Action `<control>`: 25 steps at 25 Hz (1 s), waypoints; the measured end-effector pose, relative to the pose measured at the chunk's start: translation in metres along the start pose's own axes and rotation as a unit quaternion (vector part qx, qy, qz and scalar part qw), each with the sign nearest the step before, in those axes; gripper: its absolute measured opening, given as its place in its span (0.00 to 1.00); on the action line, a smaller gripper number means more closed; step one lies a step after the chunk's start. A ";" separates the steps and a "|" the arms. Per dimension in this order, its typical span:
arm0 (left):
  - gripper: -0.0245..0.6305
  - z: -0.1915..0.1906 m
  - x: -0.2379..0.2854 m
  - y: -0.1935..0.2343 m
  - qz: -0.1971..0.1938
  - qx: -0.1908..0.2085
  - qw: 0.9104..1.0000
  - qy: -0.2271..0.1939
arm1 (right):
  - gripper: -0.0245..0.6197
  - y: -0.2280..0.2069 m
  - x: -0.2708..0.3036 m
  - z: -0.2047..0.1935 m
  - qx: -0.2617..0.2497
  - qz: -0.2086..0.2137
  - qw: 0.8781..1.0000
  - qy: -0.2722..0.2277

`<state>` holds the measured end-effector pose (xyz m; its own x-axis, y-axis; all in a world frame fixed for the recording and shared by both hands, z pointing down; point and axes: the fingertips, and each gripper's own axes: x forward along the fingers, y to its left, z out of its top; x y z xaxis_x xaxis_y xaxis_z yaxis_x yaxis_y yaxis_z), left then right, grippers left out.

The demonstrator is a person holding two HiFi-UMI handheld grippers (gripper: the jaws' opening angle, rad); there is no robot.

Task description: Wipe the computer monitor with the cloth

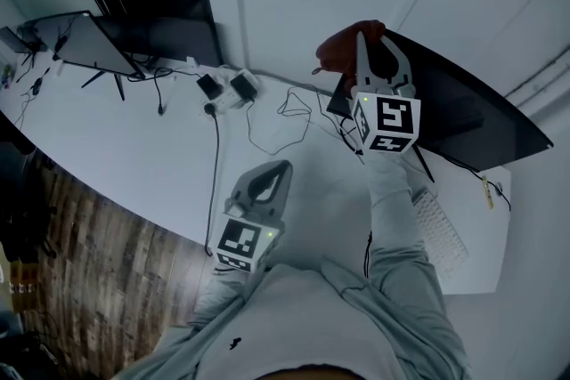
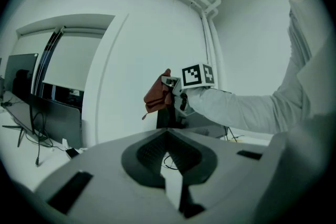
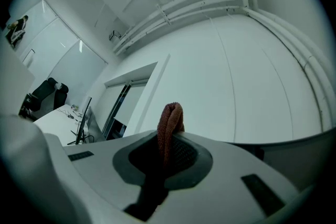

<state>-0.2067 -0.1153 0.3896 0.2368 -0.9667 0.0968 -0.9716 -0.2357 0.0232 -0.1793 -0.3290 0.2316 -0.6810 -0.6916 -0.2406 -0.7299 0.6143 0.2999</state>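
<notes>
- Presently, the reddish-brown folded cloth (image 3: 170,122) is clamped between the jaws of the right gripper (image 3: 169,138). It stands upright out of the jaw throat, with its rounded top past the fingertips.
- From the head view, the cloth (image 1: 341,49) bunches at the tip and left side of the right gripper (image 1: 369,36). It sits at the upper left corner of the dark flat computer monitor (image 1: 481,120).
- Contact between cloth and monitor cannot be confirmed, but the two overlap in that view.
- From the left gripper view, the cloth (image 2: 156,95) hangs just left of the right gripper (image 2: 169,83), above the monitor's dark edge (image 2: 166,117).
- The right arm, in a pale grey sleeve (image 1: 396,222), is stretched forward and raised from the torso. The marker cube faces the head camera.
- The left gripper (image 1: 282,165) is held low, close to the body, and points forward over the near edge of the white desk (image 1: 134,156).
- The left gripper's (image 2: 168,132) jaws meet at the tips, and nothing is held between them.
- A second dark monitor (image 1: 89,42) stands well apart at the desk's far left.
- Black cables (image 1: 294,116) lie between the two monitors.
- A white keyboard (image 1: 441,231) lies near the first monitor's base.
</notes>
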 end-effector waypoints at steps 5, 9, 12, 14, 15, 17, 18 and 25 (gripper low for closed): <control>0.07 -0.001 0.004 0.005 -0.010 0.005 1.000 -0.003 | 0.09 0.004 -0.002 -0.011 0.009 -0.008 1.000 0.004; 0.07 -0.006 0.005 0.009 -0.015 0.003 1.000 -0.003 | 0.09 0.009 -0.006 -0.030 0.006 -0.009 1.000 0.020; 0.07 -0.012 0.006 0.014 -0.013 -0.002 1.000 0.000 | 0.09 0.015 -0.009 -0.048 0.005 -0.007 0.999 0.034; 0.07 -0.017 0.007 0.018 -0.012 -0.005 1.000 0.004 | 0.09 0.018 -0.010 -0.062 0.009 -0.007 0.999 0.045; 0.07 -0.020 0.008 0.020 -0.012 -0.007 1.000 0.006 | 0.09 0.020 -0.011 -0.070 0.009 -0.007 0.999 0.052; 0.07 -0.024 0.009 0.023 -0.014 -0.009 1.000 0.011 | 0.09 0.024 -0.014 -0.086 0.007 -0.008 0.998 0.068; 0.07 -0.026 0.010 0.024 -0.016 -0.010 1.000 0.012 | 0.09 0.027 -0.016 -0.094 0.004 -0.008 0.997 0.076; 0.07 -0.034 0.018 0.031 -0.028 -0.015 0.999 0.021 | 0.09 0.042 -0.028 -0.149 0.011 -0.009 0.992 0.129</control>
<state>-0.2323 -0.1364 0.4263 0.2913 -0.9470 0.1354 -0.9565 -0.2856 0.0602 -0.1821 -0.3406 0.3887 -0.6328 -0.7743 -0.0014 -0.7441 0.6076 0.2777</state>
